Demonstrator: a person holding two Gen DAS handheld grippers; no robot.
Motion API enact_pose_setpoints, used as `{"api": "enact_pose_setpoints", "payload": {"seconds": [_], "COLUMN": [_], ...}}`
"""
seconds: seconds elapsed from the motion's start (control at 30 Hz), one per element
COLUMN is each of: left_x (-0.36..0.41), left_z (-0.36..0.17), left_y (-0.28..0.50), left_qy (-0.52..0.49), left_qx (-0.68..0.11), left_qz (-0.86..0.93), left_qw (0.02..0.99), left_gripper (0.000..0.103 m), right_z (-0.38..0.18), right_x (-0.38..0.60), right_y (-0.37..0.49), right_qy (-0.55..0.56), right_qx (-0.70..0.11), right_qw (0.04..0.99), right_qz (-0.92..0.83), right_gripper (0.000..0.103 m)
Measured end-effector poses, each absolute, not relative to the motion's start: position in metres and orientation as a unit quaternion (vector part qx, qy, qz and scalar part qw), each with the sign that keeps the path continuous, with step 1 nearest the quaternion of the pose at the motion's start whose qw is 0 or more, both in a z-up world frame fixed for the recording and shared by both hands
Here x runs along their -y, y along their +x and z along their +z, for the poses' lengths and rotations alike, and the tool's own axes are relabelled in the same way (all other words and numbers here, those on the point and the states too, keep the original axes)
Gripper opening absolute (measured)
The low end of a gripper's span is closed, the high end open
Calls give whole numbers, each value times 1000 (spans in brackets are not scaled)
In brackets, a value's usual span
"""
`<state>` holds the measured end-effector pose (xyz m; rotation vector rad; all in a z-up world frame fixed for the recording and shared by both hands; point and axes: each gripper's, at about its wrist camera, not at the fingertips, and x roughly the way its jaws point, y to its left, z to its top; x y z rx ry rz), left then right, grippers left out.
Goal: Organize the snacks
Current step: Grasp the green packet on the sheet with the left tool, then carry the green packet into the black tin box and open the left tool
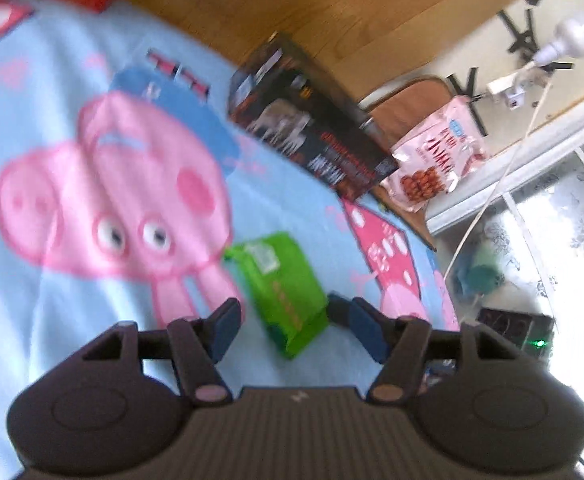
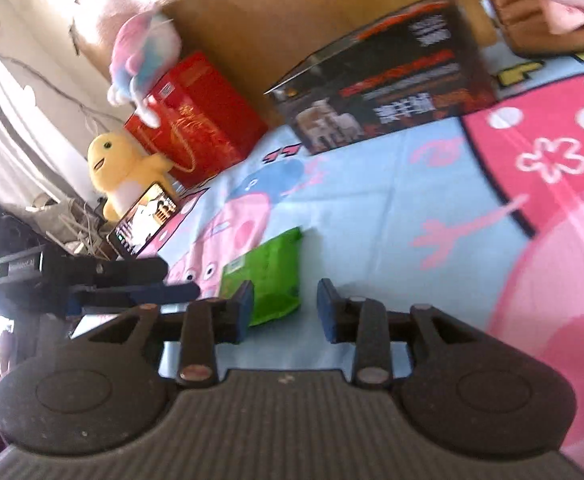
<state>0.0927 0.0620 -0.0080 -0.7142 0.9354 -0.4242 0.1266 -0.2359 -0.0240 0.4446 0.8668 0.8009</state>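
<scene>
A light-blue cartoon-pig bedsheet [image 1: 51, 128] covered the surface, with a wooden headboard [image 1: 332, 0] at twelve o'clock. A black printed carton [image 1: 312, 128] stood against it, and a red gift box [image 2: 195, 120] at ten o'clock in the right wrist view; their writing was too blurred to read. The flat green snack packet [image 1: 287, 288] lay on the sheet. The left gripper [image 1: 281, 320] stood released around the packet's near end; the right gripper [image 2: 283, 304] was released too, the packet at eleven o'clock.
</scene>
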Motion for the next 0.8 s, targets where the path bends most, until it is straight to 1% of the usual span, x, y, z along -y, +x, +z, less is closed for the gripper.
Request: {"api": "enact_pose_setpoints", "payload": {"seconds": [0.07,0.1,0.17,0.2,0.23,0.4,0.5,0.57,0.67,0.8], "left_x": [-56,-53,-51,-50,-48,-35,-28,-23,-15,-6], "left_z": [-14,-15,-16,-15,-13,2,15,28,50,70], "left_y": [97,99,105,105,106,113,127,143,170,216], "left_qy": [-342,-341,-343,-337,-329,-303,-290,-281,-255,-244], "left_qx": [-433,-435,-434,-434,-435,-426,-417,-406,-381,-363], "left_qz": [-205,-205,-192,-191,-192,-212,-224,-232,-237,-246], "left_qw": [809,808,811,814,816,826,832,838,857,865], "left_gripper": [57,48,44,40,38,38,38,38,38,38], "right_z": [-25,-26,-25,-22,-20,-15,-3,9,23,38], "right_x": [229,226,221,221,220,232,238,241,247,253], "right_y": [129,129,124,123,121,117,121,127,146,180], "right_qy": [216,218,210,205,195,208,215,208,205,211], "right_qx": [-409,-408,-404,-403,-399,-378,-353,-330,-302,-271], "right_qw": [803,801,804,807,815,828,840,852,866,881], "right_qz": [376,379,383,379,373,358,352,348,340,325], "right_gripper": [39,39,37,35,29,28,26,25,25,25]}}
